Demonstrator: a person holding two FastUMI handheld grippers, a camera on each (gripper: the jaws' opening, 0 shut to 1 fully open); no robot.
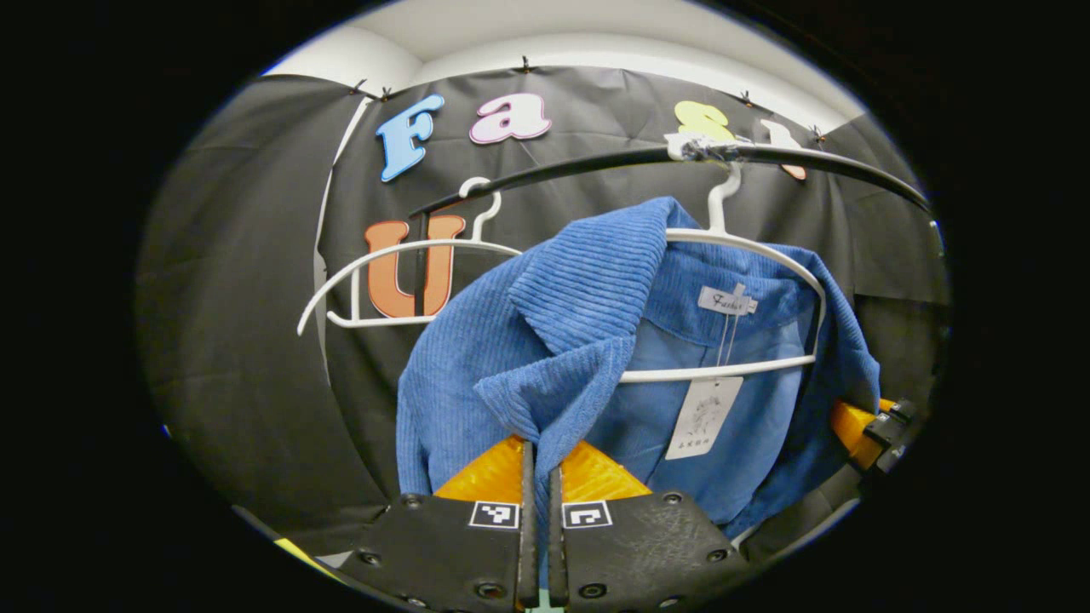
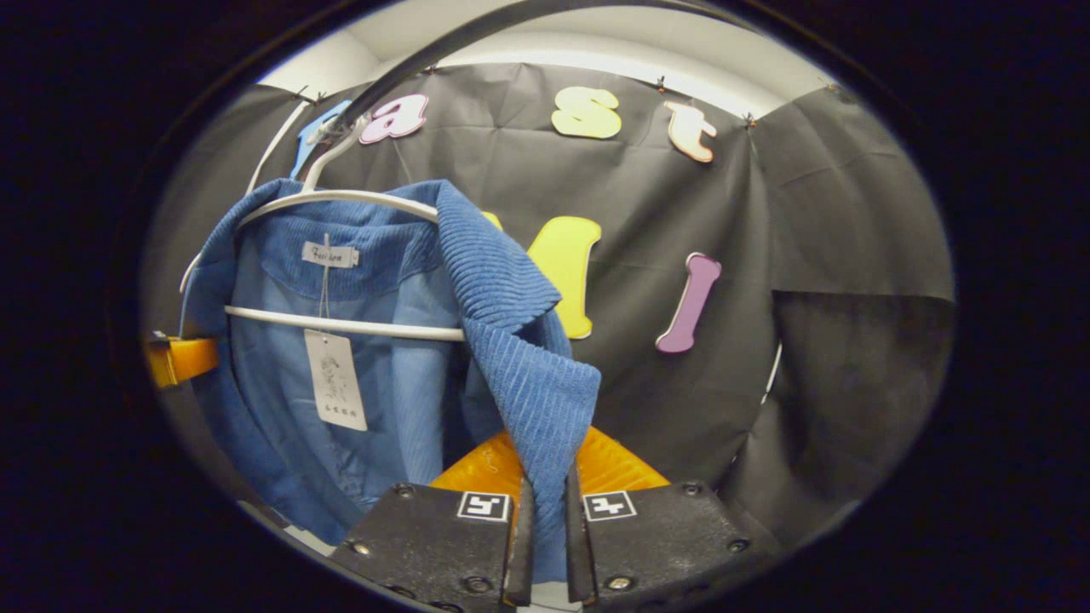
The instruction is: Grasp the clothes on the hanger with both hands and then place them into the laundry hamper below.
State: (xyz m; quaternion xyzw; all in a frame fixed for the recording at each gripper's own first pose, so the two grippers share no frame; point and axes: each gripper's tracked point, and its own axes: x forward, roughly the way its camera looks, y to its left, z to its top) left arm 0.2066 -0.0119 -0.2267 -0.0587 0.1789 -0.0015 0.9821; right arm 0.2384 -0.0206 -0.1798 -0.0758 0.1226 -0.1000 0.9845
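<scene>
Jaws: both pairs clamped on jacket (image 1: 477,358) lapels | hanger (image 1: 749,247) not yet freed | jacket should be lifted evenly off it.

Blue corduroy jacket (image 1: 545,340) hanging open on a white hanger (image 1: 749,247).

The jacket is ribbed blue corduroy with a smoother, lighter blue lining, a small white label sewn inside the neck and a pale paper tag (image 1: 703,417) dangling on a string below it. It hangs from the hanger's curved shoulders, whose hook goes over a dark rail (image 1: 596,166). The front is spread open, so the hanger's white crossbar shows against the lining. Both lapels fall forward and down; in the right gripper view one lapel (image 2: 528,358) droops in a long folded strip.
</scene>
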